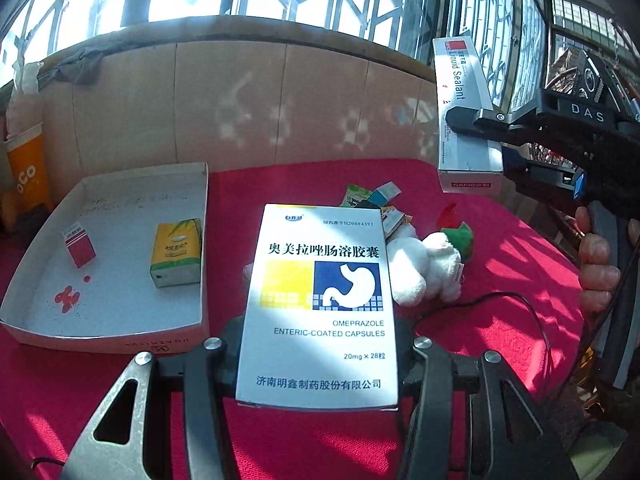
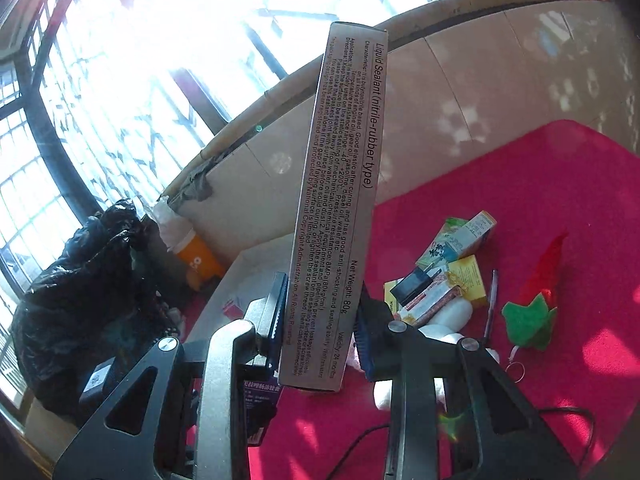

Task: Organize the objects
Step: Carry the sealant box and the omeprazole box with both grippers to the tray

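Observation:
My left gripper is shut on a white omeprazole capsule box, held face-up above the red cloth. To its left lies a white cardboard tray holding a small red box and a yellow-green box. My right gripper is shut on the lower end of a long grey liquid sealant box, held tilted in the air. In the left wrist view the same sealant box hangs at the upper right in the right gripper.
A pile of small packets, a white plush toy and a green and red felt piece lie on the cloth. A black cable crosses it. An orange cup and a black bag stand left. Cardboard wall behind.

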`<state>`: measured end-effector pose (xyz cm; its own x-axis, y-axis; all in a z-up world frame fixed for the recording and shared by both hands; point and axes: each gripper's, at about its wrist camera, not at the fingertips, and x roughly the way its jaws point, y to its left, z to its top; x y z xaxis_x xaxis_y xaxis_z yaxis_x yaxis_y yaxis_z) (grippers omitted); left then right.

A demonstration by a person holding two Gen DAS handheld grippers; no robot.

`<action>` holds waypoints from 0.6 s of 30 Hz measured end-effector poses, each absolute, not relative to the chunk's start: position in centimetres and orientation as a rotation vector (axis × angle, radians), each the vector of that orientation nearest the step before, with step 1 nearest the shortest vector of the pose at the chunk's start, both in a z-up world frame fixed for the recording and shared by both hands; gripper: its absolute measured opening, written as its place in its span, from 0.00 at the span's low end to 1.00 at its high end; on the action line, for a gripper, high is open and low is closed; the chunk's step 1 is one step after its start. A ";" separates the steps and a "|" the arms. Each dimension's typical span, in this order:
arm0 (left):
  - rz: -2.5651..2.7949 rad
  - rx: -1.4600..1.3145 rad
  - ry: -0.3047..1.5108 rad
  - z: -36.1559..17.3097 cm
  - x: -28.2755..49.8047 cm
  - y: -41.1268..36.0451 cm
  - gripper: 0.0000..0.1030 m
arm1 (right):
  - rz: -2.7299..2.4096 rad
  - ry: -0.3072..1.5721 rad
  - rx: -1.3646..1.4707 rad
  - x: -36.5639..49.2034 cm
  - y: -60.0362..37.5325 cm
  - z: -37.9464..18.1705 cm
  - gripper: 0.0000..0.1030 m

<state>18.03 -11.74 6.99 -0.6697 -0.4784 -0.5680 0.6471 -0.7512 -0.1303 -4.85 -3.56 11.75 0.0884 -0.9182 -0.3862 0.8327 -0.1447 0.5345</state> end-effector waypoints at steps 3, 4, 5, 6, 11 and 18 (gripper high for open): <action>-2.370 0.681 0.429 7.0 18.0 -11.7 0.49 | -1.524 -0.124 0.776 -4.5 -3.6 11.8 0.28; -2.370 0.679 0.429 7.0 18.0 -11.7 0.49 | -1.521 -0.122 0.777 -4.4 -3.7 11.8 0.28; -2.370 0.677 0.429 7.1 18.1 -11.7 0.49 | -1.517 -0.122 0.780 -4.3 -3.7 11.8 0.28; -2.370 0.675 0.430 7.1 18.1 -11.7 0.49 | -1.515 -0.120 0.781 -4.3 -3.7 11.8 0.28; -2.360 0.649 0.435 7.4 18.6 -12.0 0.49 | -1.513 -0.106 0.777 -3.9 -3.9 11.8 0.28; -2.320 0.587 0.449 8.2 20.1 -12.9 0.49 | -1.498 -0.086 0.793 -3.4 -4.4 11.6 0.28</action>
<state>20.09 -12.95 8.18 -0.6583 -0.5402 -0.5242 0.6968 -0.7008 -0.1528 -3.42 -4.39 11.62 0.1200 -0.9022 -0.4143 0.8491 -0.1229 0.5137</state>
